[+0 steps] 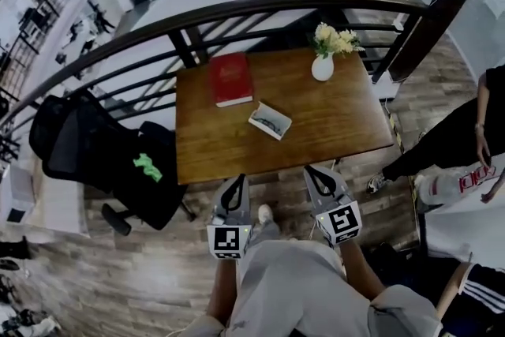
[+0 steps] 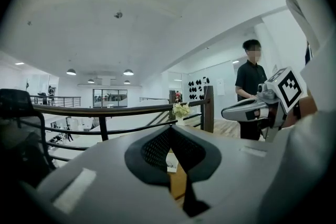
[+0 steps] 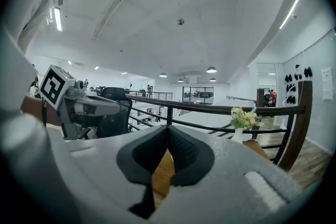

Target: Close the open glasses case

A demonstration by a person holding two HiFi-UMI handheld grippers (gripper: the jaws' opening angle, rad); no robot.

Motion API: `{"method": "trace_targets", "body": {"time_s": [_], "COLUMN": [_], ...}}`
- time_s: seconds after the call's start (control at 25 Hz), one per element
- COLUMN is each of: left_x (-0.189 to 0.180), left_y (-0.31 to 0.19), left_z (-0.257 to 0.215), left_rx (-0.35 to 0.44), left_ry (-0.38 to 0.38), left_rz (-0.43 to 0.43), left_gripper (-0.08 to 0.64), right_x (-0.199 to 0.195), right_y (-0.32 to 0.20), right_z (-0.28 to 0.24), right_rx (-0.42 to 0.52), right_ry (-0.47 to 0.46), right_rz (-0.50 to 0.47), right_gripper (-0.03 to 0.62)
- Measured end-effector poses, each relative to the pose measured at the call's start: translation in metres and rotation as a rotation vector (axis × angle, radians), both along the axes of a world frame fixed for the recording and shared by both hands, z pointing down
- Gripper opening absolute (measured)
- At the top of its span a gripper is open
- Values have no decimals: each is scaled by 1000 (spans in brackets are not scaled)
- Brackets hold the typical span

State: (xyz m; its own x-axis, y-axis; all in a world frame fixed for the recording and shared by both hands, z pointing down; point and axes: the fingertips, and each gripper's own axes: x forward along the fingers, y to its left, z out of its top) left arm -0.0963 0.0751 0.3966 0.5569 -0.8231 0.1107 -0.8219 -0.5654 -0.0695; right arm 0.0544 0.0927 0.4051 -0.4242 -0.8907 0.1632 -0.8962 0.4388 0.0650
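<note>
The open glasses case [image 1: 270,120], white with dark glasses inside, lies near the middle of the brown wooden table [image 1: 339,122]. Both grippers hover off the table's near edge, close to the person's body and well short of the case. My left gripper [image 1: 239,180] has its jaws together with nothing in them, and its pads [image 2: 169,129] meet at the tip. My right gripper [image 1: 309,170] is likewise shut and empty, with its pads [image 3: 168,131] touching. A pale sliver of the case [image 2: 171,163] shows through the left jaws' gap.
A red book [image 1: 230,78] lies at the table's far left. A white vase of flowers [image 1: 323,63] stands at the far right. A dark curved railing [image 1: 237,12] runs behind the table. A black office chair [image 1: 102,154] stands left, and a person [image 1: 458,146] stands right.
</note>
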Motion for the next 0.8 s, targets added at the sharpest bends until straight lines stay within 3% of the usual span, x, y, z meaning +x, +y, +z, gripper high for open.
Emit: {"method": "trace_targets", "body": {"time_s": [0.8], "left_x": [-15], "left_y": [-102], "left_z": [18], "left_rx": [-40], "left_ry": [19], "left_rz": [112], "left_gripper": [20], "right_x": [-20], "right_y": [-85], "right_z": [13], "right_rx": [-39], "right_ry": [28], "right_rz": [117], "right_gripper": [3]}}
